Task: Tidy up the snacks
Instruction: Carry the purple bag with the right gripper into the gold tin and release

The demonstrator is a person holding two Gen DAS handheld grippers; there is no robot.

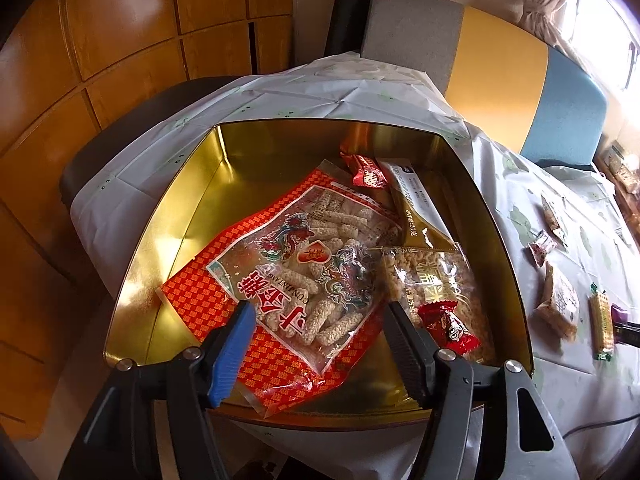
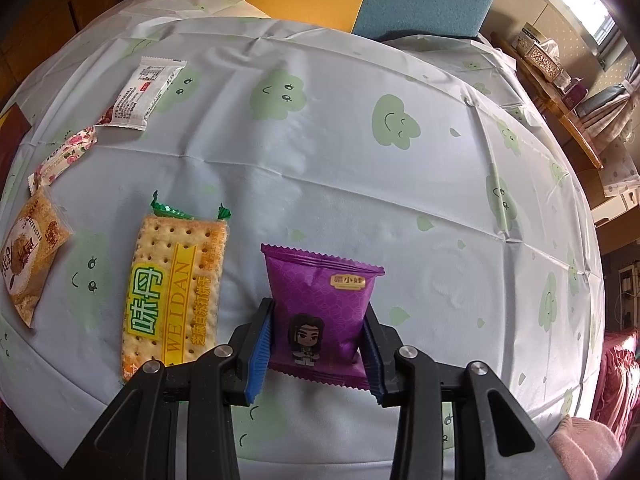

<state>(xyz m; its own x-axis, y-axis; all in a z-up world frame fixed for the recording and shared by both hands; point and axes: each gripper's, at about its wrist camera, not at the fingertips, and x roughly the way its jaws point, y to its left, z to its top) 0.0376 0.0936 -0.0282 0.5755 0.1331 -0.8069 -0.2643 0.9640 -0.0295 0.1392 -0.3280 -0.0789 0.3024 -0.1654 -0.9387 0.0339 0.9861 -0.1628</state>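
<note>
The right tool (image 2: 318, 322) pinches a purple snack packet (image 2: 320, 312) between both fingers, low at 6 o'clock over the tabletop (image 2: 360, 180); a cracker pack (image 2: 176, 292) lies just beside it at 9 o'clock. The left tool (image 1: 320, 312) gapes wide over the gold tin (image 1: 192, 184), above a red rice-stick bag (image 1: 304, 268).

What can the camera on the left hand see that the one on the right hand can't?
Only the left view shows the gold tin holding the big red bag and red candies, under the open left tongs. Only the right view shows the right tongs shut on a purple packet. Both show the cracker pack on the cloud-print tablecloth.
</note>
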